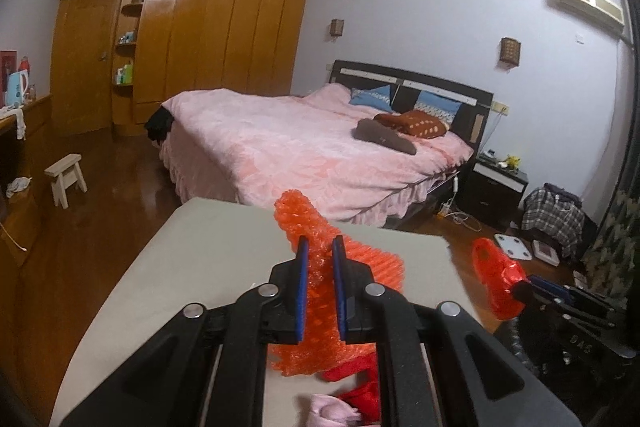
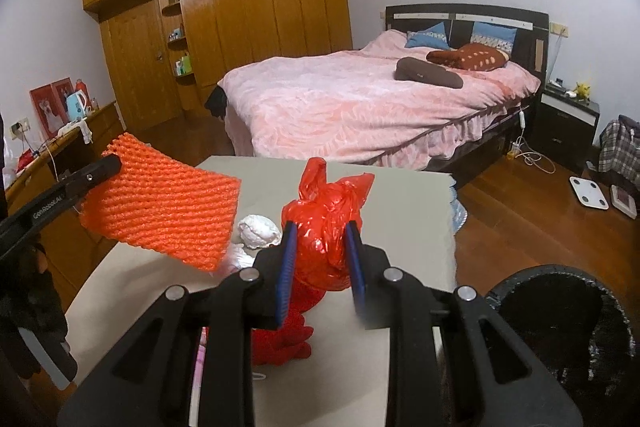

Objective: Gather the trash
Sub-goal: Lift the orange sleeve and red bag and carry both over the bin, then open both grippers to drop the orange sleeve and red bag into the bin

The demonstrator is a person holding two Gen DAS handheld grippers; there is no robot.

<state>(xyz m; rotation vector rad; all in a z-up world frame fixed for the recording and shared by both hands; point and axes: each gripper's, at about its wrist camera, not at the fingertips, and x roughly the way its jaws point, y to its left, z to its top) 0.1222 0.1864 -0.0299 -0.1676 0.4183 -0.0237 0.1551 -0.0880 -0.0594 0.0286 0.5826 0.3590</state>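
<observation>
My left gripper (image 1: 320,247) is shut on an orange foam net sheet (image 1: 316,291), held up above the beige table (image 1: 208,251). From the right wrist view the same foam net (image 2: 164,211) hangs from the left gripper (image 2: 110,163) at the left. My right gripper (image 2: 320,231) is shut on a knotted red plastic bag (image 2: 326,219), lifted over the table (image 2: 408,203). That red bag (image 1: 496,275) and the right gripper (image 1: 524,285) also show at the right of the left wrist view. A crumpled white wad (image 2: 258,231), a red knitted piece (image 2: 284,339) and something pink (image 1: 332,411) lie on the table.
A black bin with a dark liner (image 2: 560,331) stands at the table's right. Beyond the table is a bed with a pink cover (image 1: 304,151), a wooden wardrobe (image 1: 208,39), a small stool (image 1: 66,179), a nightstand (image 1: 496,187) and a white scale (image 2: 588,191) on the wood floor.
</observation>
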